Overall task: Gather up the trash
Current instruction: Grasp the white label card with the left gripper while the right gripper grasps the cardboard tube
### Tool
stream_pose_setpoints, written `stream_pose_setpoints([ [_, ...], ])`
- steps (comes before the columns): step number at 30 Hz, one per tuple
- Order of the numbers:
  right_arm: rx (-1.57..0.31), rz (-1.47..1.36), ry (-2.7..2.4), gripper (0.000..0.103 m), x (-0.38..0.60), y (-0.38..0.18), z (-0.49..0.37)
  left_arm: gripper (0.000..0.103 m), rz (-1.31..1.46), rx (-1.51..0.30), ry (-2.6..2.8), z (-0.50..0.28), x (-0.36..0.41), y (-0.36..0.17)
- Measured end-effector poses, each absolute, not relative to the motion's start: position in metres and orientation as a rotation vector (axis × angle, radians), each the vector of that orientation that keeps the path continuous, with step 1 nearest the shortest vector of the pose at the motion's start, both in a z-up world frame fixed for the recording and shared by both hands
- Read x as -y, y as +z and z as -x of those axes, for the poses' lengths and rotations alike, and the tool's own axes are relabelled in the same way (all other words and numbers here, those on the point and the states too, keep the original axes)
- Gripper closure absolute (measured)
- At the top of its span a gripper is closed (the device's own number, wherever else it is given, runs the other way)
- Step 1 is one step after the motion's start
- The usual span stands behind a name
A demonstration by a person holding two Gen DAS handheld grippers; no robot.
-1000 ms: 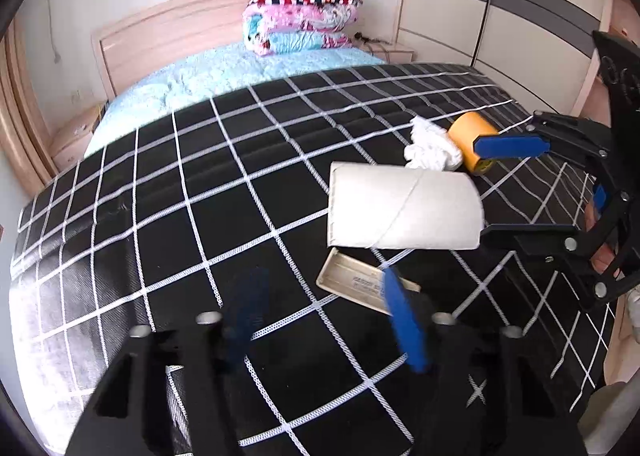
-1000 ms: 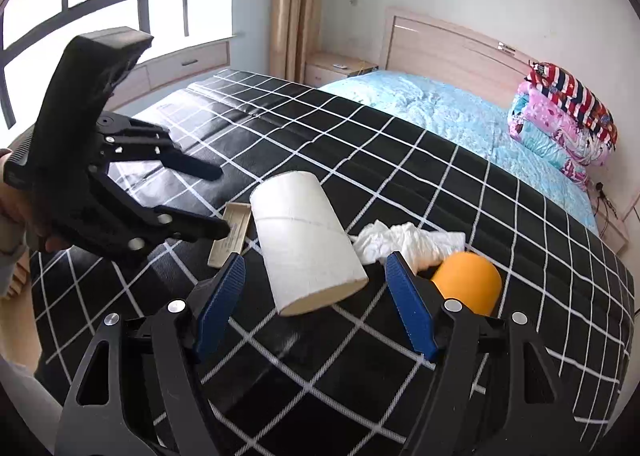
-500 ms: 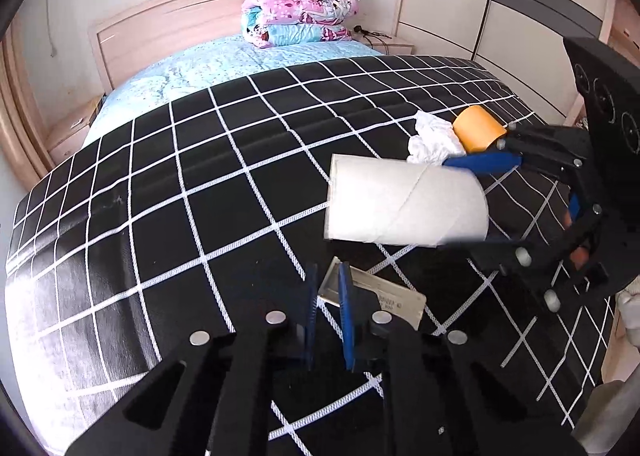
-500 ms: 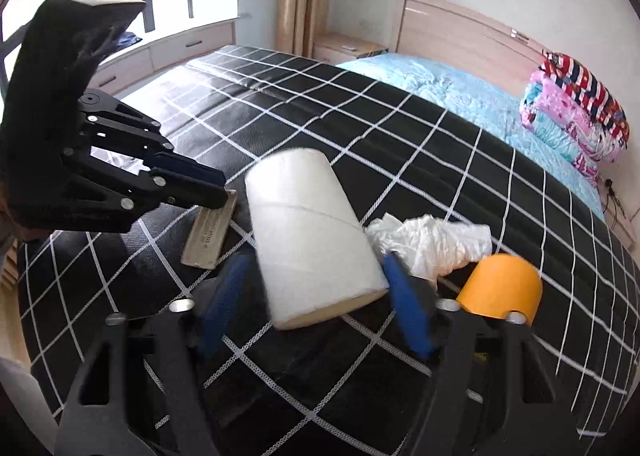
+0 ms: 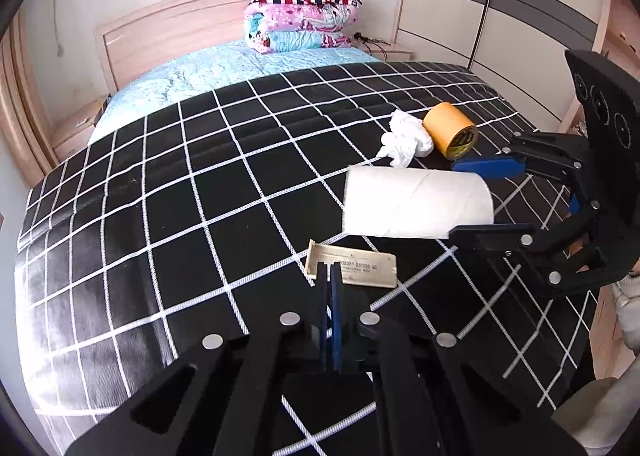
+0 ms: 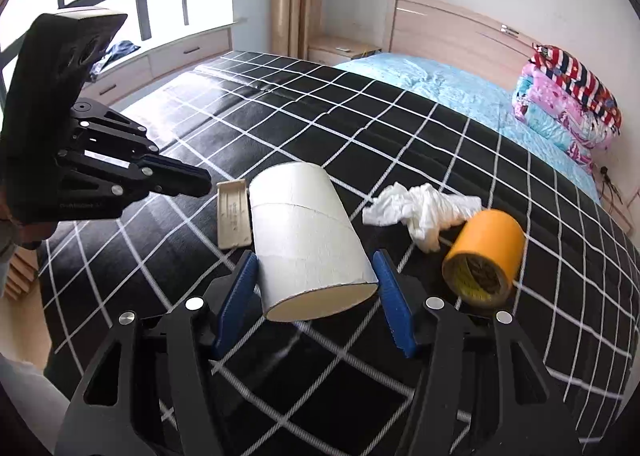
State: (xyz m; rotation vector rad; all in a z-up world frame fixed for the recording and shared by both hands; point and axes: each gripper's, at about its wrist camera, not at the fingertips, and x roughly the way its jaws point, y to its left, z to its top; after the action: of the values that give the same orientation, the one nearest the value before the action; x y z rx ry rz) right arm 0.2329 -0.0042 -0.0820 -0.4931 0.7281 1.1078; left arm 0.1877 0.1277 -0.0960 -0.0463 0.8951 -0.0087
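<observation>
White paper roll (image 5: pixel 416 203) lies on its side at two o'clock in the left wrist view, beyond the left gripper (image 5: pixel 330 276), whose fingers are pressed together, empty, over the beige strip (image 5: pixel 352 264).

In the right wrist view, the right gripper (image 6: pixel 316 296) straddles the roll, fingers apart, likely readying to clamp; crumpled tissue (image 6: pixel 420 211) at two o'clock.

Both tools, the left tool (image 5: pixel 329 288) and the right tool (image 6: pixel 316 296), are matte black linkage frames with silver round screws and ribbed blue finger pads (image 6: pixel 394 306).
</observation>
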Motion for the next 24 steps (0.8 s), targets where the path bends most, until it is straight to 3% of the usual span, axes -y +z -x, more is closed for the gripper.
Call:
stream_pose_setpoints([
  [10, -0.718, 0.464, 1.097, 0.044, 0.030, -0.075, -0.212, 0.101, 0.194, -0.881, 0.013, -0.181, -0.139, -0.086],
  [24, -0.747, 0.416, 1.080, 0.044, 0.052, -0.086, -0.222, 0.101, 0.171, -0.933, 0.072, -0.204, -0.147, -0.112],
])
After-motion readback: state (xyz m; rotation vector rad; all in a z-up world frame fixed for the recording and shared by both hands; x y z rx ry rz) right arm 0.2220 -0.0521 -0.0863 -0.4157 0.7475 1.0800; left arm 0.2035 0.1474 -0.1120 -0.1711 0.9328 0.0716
